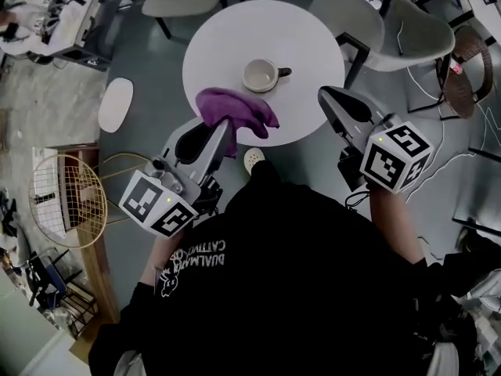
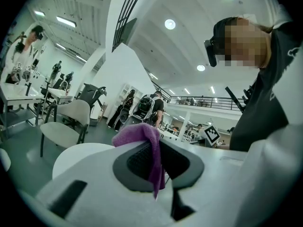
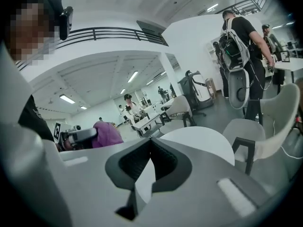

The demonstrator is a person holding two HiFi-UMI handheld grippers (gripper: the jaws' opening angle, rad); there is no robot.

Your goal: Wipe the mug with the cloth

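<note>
The left gripper (image 2: 154, 144) pinches the purple cloth (image 1: 236, 110). Its jaws press on a fold that hangs down between them, while the rest bunches over the tips at the near edge of the round white desk (image 1: 235, 37). The right gripper (image 3: 150, 143) is pressed together on nothing, at the desk's right edge. The pale mug (image 1: 261, 75) stands upright near the desk's middle, just beyond the cloth. Whether the cloth touches the desk cannot be told; it hides part of that edge.

Probably a robotics lab or open-plan office hall: mezzanine railing (image 3: 113, 31), recessed ceiling lights (image 2: 170, 24), cluttered desks (image 1: 55, 18), loose floor cables (image 1: 427, 84).
</note>
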